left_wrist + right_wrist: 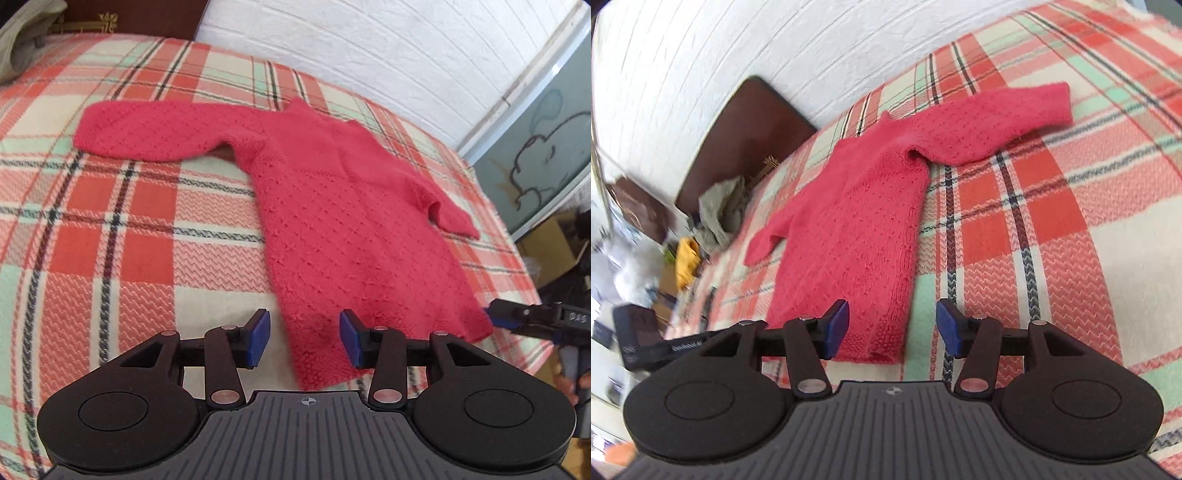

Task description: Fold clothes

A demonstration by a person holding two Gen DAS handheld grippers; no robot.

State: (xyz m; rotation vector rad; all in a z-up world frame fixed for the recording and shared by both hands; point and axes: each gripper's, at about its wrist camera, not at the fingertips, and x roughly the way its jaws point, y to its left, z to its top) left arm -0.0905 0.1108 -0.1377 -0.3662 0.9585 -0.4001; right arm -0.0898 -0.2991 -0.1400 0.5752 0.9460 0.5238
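A red knitted sweater (332,206) lies flat and face down on a plaid blanket (110,240), one sleeve stretched out to the left, the other short at the right. My left gripper (306,338) is open, hovering over the near left part of the hem. My right gripper (496,317) reaches the hem's right corner from the right, held by a hand (569,380). In the right wrist view the sweater (849,229) runs away from me, and the right gripper (893,328) stands open with the hem corner lying between its blue pads (836,328).
A dark brown headboard (738,140) and a white brick wall (369,55) border the bed. A grey-green garment (720,210) lies crumpled by the headboard. A yellow item (687,262) and clutter sit beyond the bed edge. A cabinet with a drawing (535,155) stands at the right.
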